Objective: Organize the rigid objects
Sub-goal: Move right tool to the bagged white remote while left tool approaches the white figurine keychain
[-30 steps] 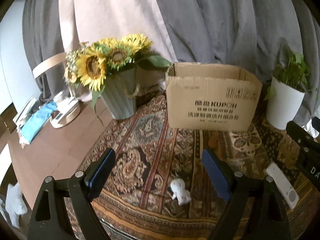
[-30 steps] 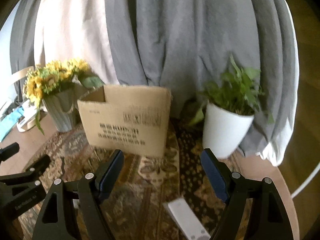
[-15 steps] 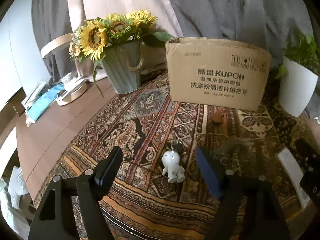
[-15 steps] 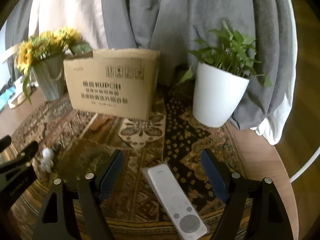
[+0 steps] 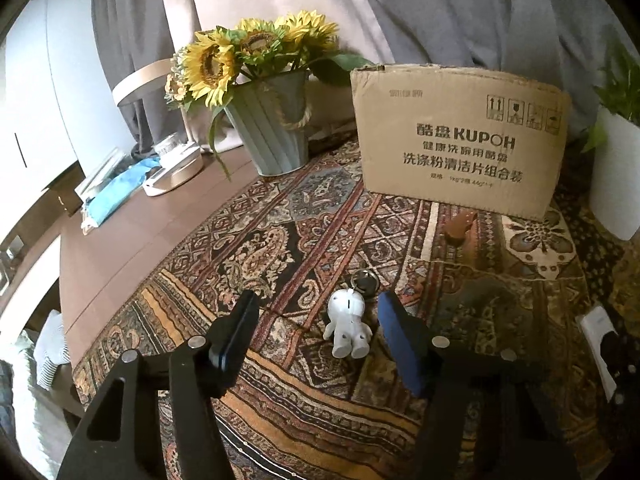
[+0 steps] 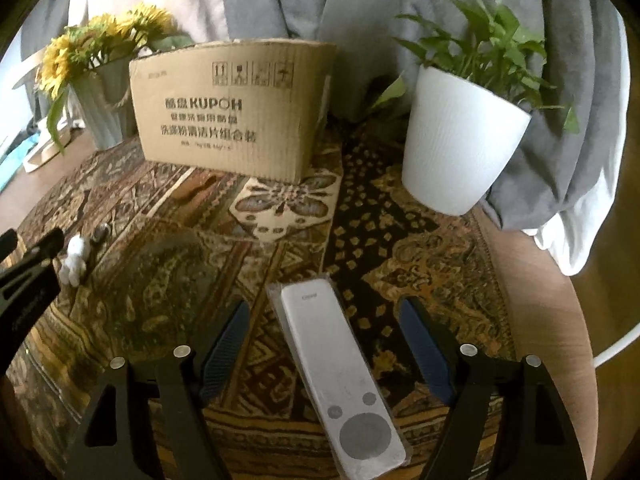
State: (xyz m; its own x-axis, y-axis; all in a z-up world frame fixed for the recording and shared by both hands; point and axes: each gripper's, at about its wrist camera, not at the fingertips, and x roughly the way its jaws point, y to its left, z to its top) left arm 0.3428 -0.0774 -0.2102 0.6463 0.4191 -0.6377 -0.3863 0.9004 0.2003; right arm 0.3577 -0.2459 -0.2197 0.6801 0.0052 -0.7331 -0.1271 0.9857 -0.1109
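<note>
Grey and pale curtains [image 5: 460, 12] hang behind a wooden table [image 5: 120, 232] covered by a dark patterned cloth [image 5: 280, 240] of paisley and floral bands in brown, ochre and black. The left gripper [image 5: 316, 320] hangs low over the cloth, its jaws having just been closing; they stand partly apart with the white figurine [image 5: 347, 322] between them, nearer the right-hand pad, and no pad is seen pressing on it. The figurine is a small round-headed toy robot lying on the cloth with a dark metal key ring [image 5: 365, 280] at its head, well in front of the cardboard box [image 5: 460, 136]. The right gripper [image 6: 324, 332] stands wide, its jaws lately closing a little, with the white remote [image 6: 340, 376] lying lengthwise between them untouched; this is a slim wand with a round pad and two small buttons at its near end, in front of the box and to its right. Left of the box stands a grey ribbed pot of sunflowers [image 5: 248, 52]; right of it, a white pot with a green plant [image 6: 460, 140]. A small brown object [image 5: 460, 226] lies just before the box.
</note>
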